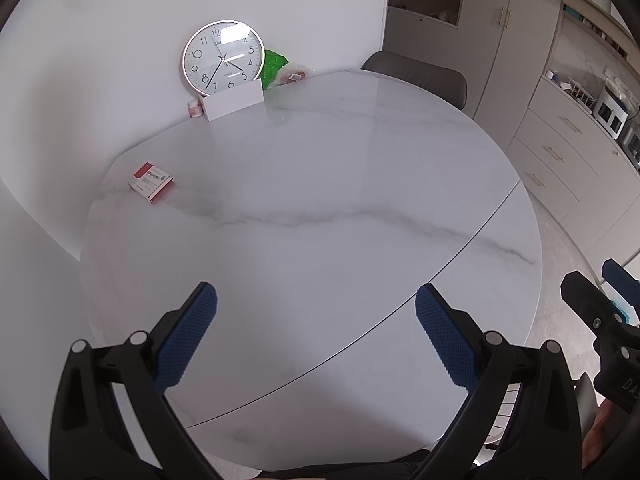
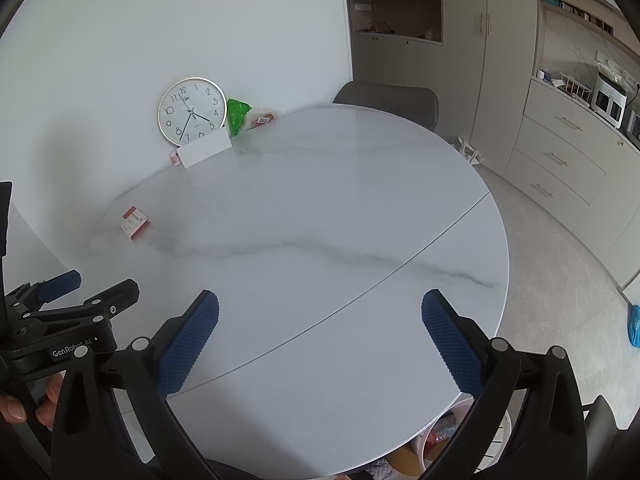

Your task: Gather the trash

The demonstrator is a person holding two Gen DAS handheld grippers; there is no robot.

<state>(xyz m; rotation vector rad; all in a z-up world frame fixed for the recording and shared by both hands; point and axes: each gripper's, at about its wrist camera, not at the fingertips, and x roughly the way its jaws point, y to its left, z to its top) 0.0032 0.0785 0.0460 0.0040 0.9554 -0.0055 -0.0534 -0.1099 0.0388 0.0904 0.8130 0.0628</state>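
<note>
Left gripper fingers spread, right gripper likewise, red-white box on table

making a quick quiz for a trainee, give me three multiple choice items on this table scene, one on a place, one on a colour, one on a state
1. Where does the red and white box lie on the table?
A. near its left edge
B. against the clock
C. at the near rim

2. What colour is the bag beside the clock?
A. blue
B. green
C. yellow

3. How do the left gripper and right gripper stand?
A. both shut on trash
B. one open, one shut
C. both open, holding nothing

Answers:
1. A, the box sits alone by the left edge, apart from the clock.
2. B, bright green shows right of the clock's rim.
3. C, each wrist view shows blue pads wide apart over bare tabletop.
</note>
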